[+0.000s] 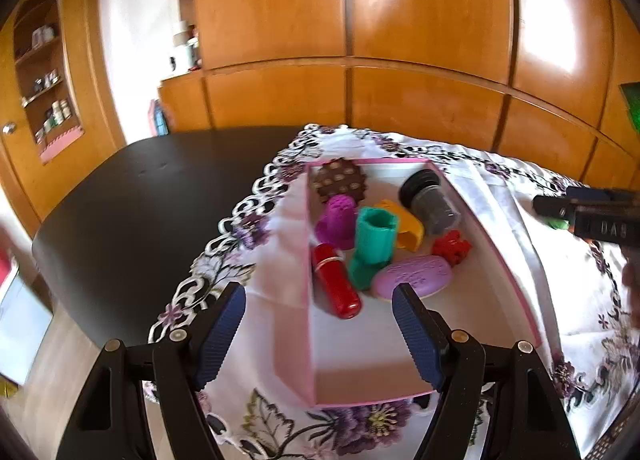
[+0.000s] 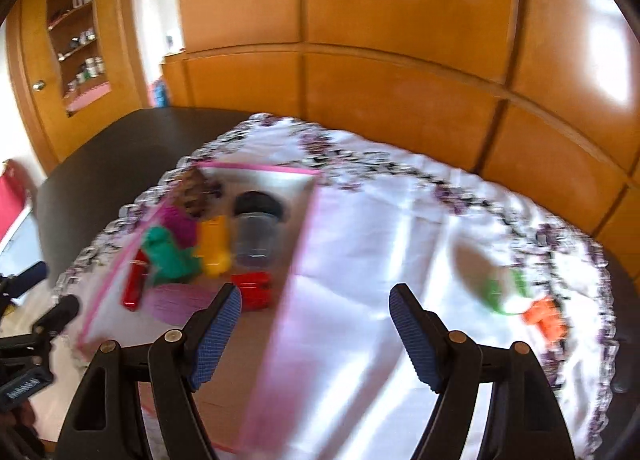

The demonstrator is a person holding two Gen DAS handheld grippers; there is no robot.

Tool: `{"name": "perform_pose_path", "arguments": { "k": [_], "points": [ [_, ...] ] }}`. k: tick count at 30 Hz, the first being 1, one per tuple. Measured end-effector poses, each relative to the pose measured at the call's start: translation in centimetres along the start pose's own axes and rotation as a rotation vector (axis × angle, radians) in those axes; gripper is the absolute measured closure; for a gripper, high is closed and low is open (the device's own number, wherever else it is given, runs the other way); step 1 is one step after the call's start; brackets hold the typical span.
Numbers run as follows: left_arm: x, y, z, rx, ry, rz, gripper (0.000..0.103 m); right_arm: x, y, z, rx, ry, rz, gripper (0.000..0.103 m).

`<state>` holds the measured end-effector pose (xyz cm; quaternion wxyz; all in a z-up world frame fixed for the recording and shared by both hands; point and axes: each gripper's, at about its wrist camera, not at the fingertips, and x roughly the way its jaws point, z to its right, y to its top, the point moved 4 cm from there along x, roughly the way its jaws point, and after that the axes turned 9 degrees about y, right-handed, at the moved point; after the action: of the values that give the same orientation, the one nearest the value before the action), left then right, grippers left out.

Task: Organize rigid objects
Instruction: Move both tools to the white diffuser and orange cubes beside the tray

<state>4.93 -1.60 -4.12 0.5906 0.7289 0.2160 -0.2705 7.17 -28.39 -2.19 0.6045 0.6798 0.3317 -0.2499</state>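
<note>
A pink-rimmed box (image 1: 520, 300) on the flowered cloth holds several small objects: a red cylinder (image 1: 334, 284), a teal piece (image 1: 370, 248), a lilac oval (image 1: 414, 276), a magenta piece (image 1: 338, 219), a yellow piece (image 1: 408, 232), a grey jar (image 1: 430, 199), a red gear (image 1: 452, 246) and a brown disc (image 1: 340, 177). My left gripper (image 1: 320, 312) hovers open over the box's near left wall. My right gripper (image 2: 316, 316) stands open above the box's right wall (image 2: 296, 284), holding nothing. A green piece (image 2: 504, 292) and an orange piece (image 2: 546, 318) lie on the cloth to its right.
The white cloth (image 1: 580, 280) with purple flowers covers part of a dark table (image 1: 132, 219). Wooden cabinet doors (image 1: 420, 59) stand close behind. The right tool (image 1: 600, 215) pokes in at the left view's right edge; the left tool (image 2: 36, 324) shows at the right view's left edge.
</note>
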Motion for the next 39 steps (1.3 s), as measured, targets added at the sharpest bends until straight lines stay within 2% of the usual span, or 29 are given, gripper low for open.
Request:
{"name": "perform_pose_path", "arguments": {
  "k": [6,10,13,15,17,19,22,32,39],
  "points": [
    [-0.6,1.5,2.5,0.055,-0.049,0.03,0.027,-2.8,-0.5,10.4,0.118,-0.198,0.022,0.025],
    [-0.9,2.4,4.9,0.104,-0.094,0.043,0.027,-4.6,-2.2,18.0,0.27,-0.36,0.053,0.025],
    [-1.1,2.9,7.0,0.143,-0.128,0.046,0.027,-5.3,-4.7,22.8,0.432,-0.416,0.077,0.025],
    [-1.1,3.2,8.3,0.162,-0.153,0.042,0.027,-5.4,-6.2,25.3,0.56,-0.419,0.049,0.025],
    [-1.2,3.4,9.7,0.177,-0.175,0.037,0.027,-6.3,-6.7,26.9,0.653,-0.392,0.097,0.025],
    [-1.1,3.6,11.2,0.191,-0.203,0.028,0.027,-6.6,-7.0,27.6,0.689,-0.393,0.099,0.025],
    [-1.4,4.2,13.6,0.218,-0.251,0.027,0.027,-6.5,-7.7,28.5,0.768,-0.331,0.093,0.025],
    [-0.4,5.9,22.0,0.353,-0.358,-0.003,0.012,-6.3,-8.1,28.3,0.811,-0.288,0.085,0.025],
    [1.2,5.9,26.9,0.442,-0.403,-0.041,0.012,-6.2,-8.2,28.5,0.848,-0.243,0.085,0.025]
  ]
}}
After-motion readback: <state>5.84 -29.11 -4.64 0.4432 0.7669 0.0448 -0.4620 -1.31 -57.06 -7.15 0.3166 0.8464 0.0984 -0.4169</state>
